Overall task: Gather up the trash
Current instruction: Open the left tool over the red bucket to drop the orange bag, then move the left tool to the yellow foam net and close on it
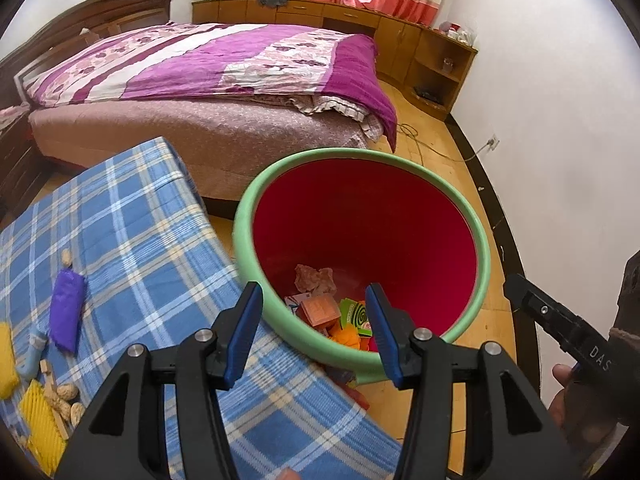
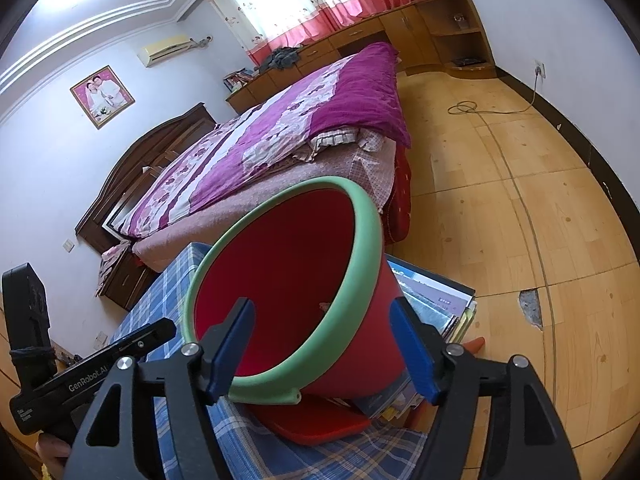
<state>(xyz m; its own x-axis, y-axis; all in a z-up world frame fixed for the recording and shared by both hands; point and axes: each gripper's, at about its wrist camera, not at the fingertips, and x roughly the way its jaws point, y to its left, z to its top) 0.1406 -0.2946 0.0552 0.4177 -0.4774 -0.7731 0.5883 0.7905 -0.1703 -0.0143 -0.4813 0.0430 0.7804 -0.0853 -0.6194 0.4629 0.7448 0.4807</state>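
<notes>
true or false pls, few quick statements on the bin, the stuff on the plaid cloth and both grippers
1. The red bin has a green rim. True.
2. The bin is empty. False: crumpled paper and coloured wrappers lie at its bottom.
3. The left gripper is clamped on a peanut. False: its jaws stand apart with nothing between the pads, over the bin's near rim.
4. A purple wrapper lies on the blue plaid cloth. True.
5. Peanuts are left on the cloth. True.
6. The right gripper holds the bin by its rim. False: its jaws are open and, as far as the right wrist view shows, the pads press on nothing.
</notes>
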